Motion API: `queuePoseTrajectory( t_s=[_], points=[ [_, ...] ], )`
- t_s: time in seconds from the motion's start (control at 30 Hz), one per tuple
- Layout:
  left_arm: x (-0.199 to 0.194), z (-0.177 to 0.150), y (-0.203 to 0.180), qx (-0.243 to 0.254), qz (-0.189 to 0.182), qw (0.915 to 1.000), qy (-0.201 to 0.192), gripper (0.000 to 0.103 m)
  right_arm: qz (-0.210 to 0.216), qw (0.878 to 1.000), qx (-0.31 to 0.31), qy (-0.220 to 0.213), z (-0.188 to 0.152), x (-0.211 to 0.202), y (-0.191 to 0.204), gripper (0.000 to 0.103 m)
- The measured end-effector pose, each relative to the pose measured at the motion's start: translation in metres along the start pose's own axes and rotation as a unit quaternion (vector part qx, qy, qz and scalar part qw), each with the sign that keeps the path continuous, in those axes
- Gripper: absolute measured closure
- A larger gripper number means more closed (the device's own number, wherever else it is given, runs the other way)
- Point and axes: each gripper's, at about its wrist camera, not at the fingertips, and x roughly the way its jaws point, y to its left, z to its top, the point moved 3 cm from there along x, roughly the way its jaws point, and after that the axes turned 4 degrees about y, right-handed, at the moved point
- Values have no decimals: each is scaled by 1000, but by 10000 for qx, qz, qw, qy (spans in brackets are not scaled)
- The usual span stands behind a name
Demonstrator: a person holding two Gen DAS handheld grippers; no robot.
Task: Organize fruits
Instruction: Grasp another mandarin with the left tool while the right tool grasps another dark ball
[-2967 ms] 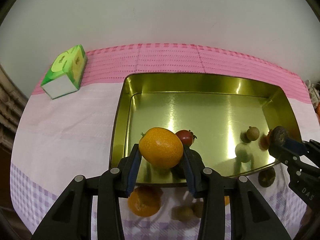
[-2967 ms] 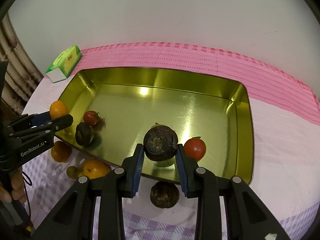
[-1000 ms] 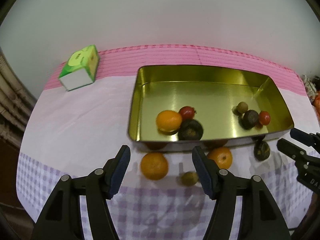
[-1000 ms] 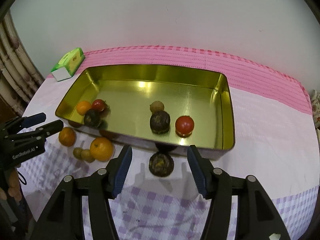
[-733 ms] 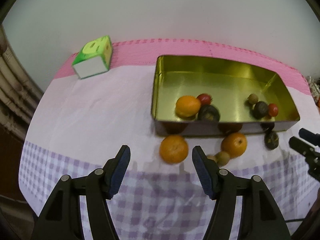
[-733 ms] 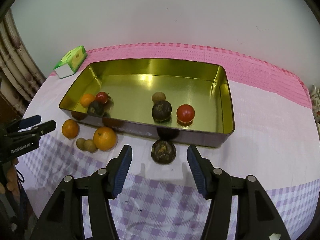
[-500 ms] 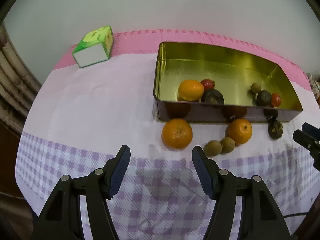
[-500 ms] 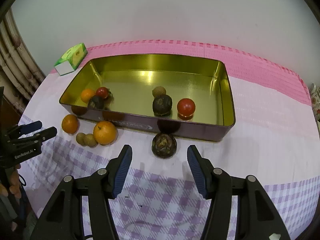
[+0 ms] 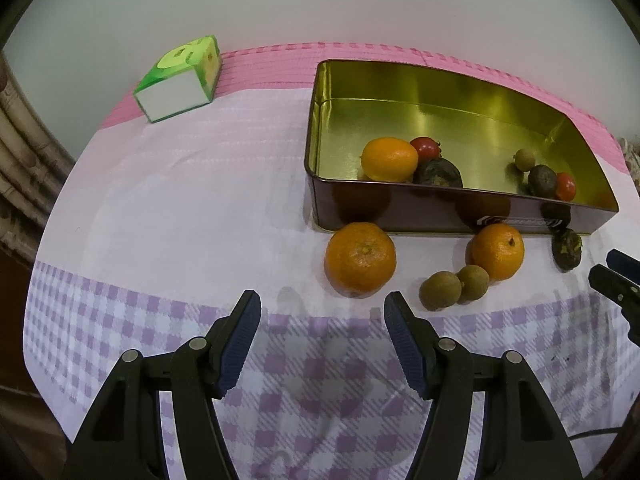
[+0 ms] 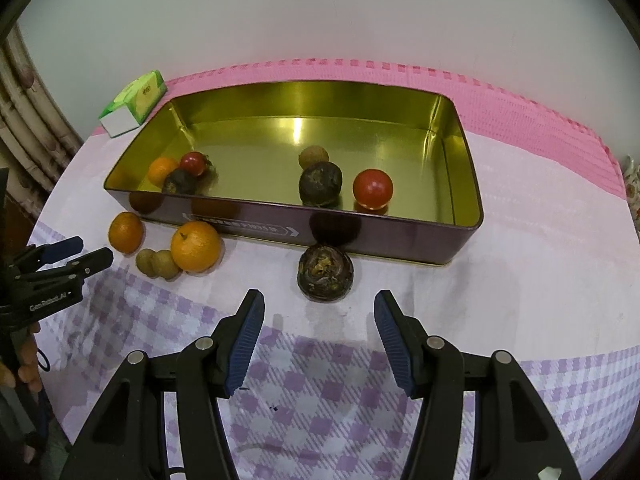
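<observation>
The left tongs (image 9: pixel 322 322) are wide apart and hold nothing, just near a big orange (image 9: pixel 360 259) on the counter (image 9: pixel 180 200). Next come two small brown fruits (image 9: pixel 454 285) touching another orange (image 9: pixel 498 251). The right tongs (image 10: pixel 318 320) are wide and hold nothing too, near a dark fruit (image 10: pixel 325 267). Behind sits the gold tin (image 10: pixel 460 148) with six fruits inside.

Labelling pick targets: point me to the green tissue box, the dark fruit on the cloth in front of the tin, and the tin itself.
green tissue box (image 9: pixel 176 80), left wrist view, white end face.
dark fruit (image 10: pixel 325 272), right wrist view, middle of its top.
tin (image 10: pixel 380 234), right wrist view, near outer wall.
</observation>
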Motion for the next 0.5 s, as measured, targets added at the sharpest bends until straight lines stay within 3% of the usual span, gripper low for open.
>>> queuePoseTrajectory(
  t_s=[0.5],
  points=[
    [15, 13, -11, 109, -45, 9999, 42, 38, -14, 9998, 10, 175, 7, 25, 1, 49]
  ],
)
